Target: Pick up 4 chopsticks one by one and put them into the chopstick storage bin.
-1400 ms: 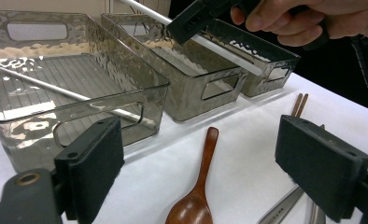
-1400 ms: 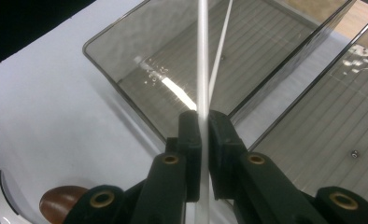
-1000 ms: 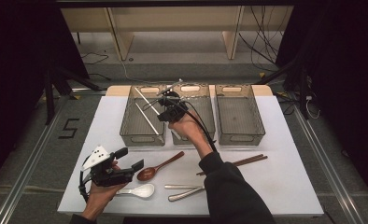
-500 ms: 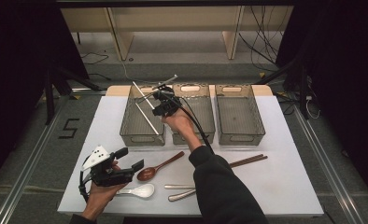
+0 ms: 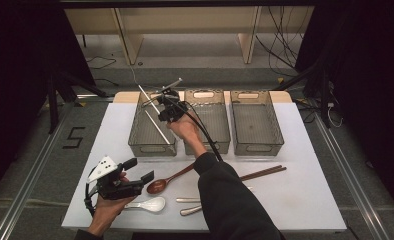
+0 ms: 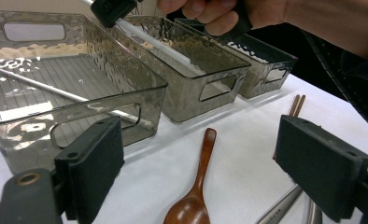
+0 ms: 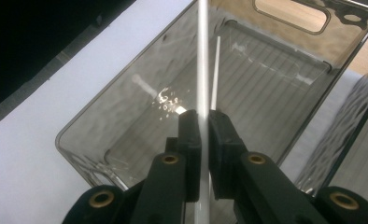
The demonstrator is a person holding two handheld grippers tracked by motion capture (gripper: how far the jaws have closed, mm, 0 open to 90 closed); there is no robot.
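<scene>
- A white table (image 5: 305,200) seen from above, with a person's two forearms coming in from the near edge, each hand holding a black two-jaw gripper.
- At the near left, the left gripper (image 5: 141,171) lies low over the table in the person's hand, its jaws standing wide apart with nothing between them.
- Just right of it lie a brown wooden spoon (image 5: 167,181), a white spoon (image 5: 147,204) and two metal utensil handles (image 5: 187,210); what kind of utensils these are is hidden by the sleeve.
- Across the far half of the table stand three smoky clear plastic bins in a row.
- The left bin (image 5: 135,137) holds one silver chopstick (image 5: 157,127) lying flat on its ribbed floor.
- Above the far end of that bin, the right gripper (image 5: 169,98) is clamped tight on a second silver chopstick (image 7: 203,56). In the right gripper view the stick runs straight up between the closed pads, over the open bin and clear of its floor.
- The middle bin (image 5: 220,145) lies partly under the right hand and its trailing cable.
- The right bin (image 5: 277,145) stands beside it.
- In front of the right bin, a pair of brown wooden chopsticks (image 5: 265,172) lies side by side on the table.
</scene>
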